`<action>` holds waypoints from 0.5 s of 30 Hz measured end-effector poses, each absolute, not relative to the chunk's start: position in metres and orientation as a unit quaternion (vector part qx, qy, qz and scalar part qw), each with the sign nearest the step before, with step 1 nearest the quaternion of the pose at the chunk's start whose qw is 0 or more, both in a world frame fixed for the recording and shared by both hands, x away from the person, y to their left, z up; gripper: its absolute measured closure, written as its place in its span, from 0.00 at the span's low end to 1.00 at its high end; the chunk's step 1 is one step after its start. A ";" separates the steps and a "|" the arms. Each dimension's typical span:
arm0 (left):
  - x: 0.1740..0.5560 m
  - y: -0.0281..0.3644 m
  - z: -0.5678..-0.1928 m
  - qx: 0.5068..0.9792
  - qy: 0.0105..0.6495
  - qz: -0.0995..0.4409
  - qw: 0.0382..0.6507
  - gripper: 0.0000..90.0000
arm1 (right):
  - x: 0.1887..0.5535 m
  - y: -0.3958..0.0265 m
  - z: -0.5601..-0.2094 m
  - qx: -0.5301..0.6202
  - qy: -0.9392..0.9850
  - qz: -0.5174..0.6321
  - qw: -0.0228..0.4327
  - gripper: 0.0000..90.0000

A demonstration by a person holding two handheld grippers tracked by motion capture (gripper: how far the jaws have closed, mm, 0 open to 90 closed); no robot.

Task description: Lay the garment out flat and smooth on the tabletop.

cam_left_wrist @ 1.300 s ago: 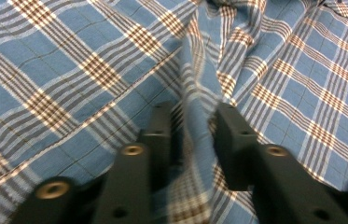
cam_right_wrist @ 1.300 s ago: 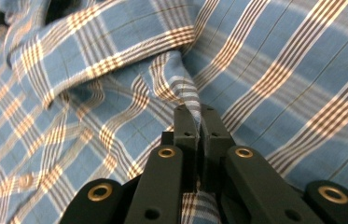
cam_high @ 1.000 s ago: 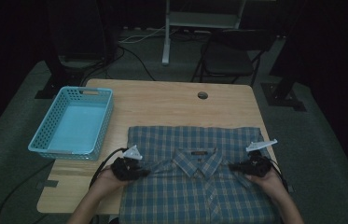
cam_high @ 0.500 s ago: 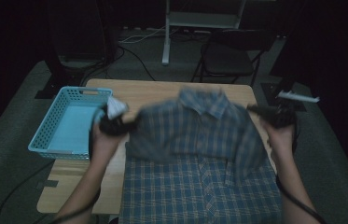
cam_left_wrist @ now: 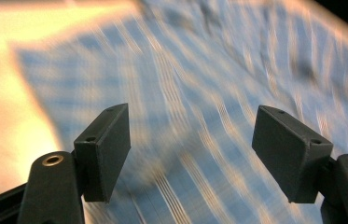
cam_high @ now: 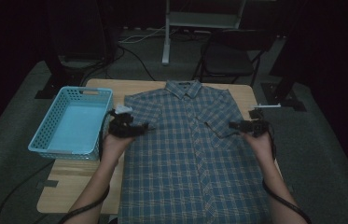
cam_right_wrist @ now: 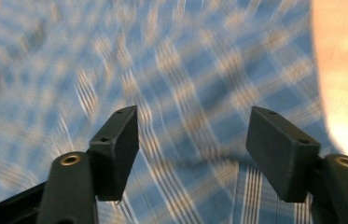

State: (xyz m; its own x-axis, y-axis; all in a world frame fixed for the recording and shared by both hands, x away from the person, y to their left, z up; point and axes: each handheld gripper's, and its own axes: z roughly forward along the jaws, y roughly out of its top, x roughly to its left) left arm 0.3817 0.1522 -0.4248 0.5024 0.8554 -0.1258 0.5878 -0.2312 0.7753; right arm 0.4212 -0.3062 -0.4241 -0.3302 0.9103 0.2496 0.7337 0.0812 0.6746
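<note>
Your left tongs [cam_high: 140,127] and right tongs [cam_high: 233,125] are spread, having just been opening, with nothing between the jaws. The shirt [cam_high: 192,154] lies flat on the surface [cam_high: 71,182], spanning between and beneath both tongs.

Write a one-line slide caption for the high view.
Two open hand-held grippers, left and right, hover over a blue plaid shirt spread flat on a wooden table, blue basket beside.
</note>
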 end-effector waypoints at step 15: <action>0.319 0.145 -0.469 0.801 0.416 0.102 0.418 0.23 | 0.352 -0.300 -0.477 0.526 0.765 0.337 0.156 0.15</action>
State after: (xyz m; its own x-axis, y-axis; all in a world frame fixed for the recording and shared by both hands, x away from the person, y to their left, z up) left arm 0.3188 0.1449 -0.4686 0.6333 0.7517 -0.1840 0.5811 -0.3049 0.7546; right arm 0.3524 -0.3000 -0.4765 -0.3985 0.9099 0.1156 0.7001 0.2203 0.6791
